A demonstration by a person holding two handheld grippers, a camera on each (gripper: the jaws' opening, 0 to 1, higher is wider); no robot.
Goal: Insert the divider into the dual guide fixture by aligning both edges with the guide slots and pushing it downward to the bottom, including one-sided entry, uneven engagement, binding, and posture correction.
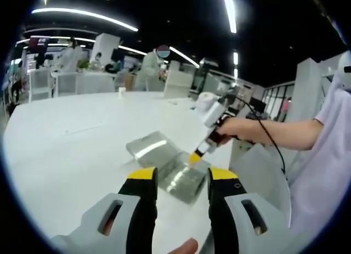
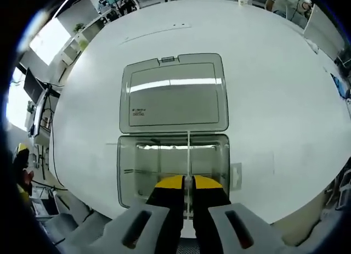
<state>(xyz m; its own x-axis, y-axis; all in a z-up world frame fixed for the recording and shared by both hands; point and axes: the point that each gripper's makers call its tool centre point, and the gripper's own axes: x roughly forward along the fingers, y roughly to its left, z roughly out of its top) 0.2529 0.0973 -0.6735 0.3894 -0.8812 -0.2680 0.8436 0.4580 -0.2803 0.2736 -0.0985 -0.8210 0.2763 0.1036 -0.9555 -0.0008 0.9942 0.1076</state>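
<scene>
White table (image 1: 71,139), ceiling light strips (image 1: 82,15), white chairs (image 1: 41,81) behind.

An open-plan office or lab floor: long strip lights (image 1: 82,15) cross a dark ceiling above a broad white counter (image 1: 66,133), with white chairs (image 1: 178,81), desks, a potted plant (image 1: 82,63) and people at workstations behind.

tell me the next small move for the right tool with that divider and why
Probably keep pressing the divider straight down, slowly. The right tool is shut on its near end, and the thin panel stands upright across the middle of the open clear box, lid laid flat behind. Whether it has bottomed out cannot be told, so watch for tilt. The left tool hangs open, apart.
</scene>
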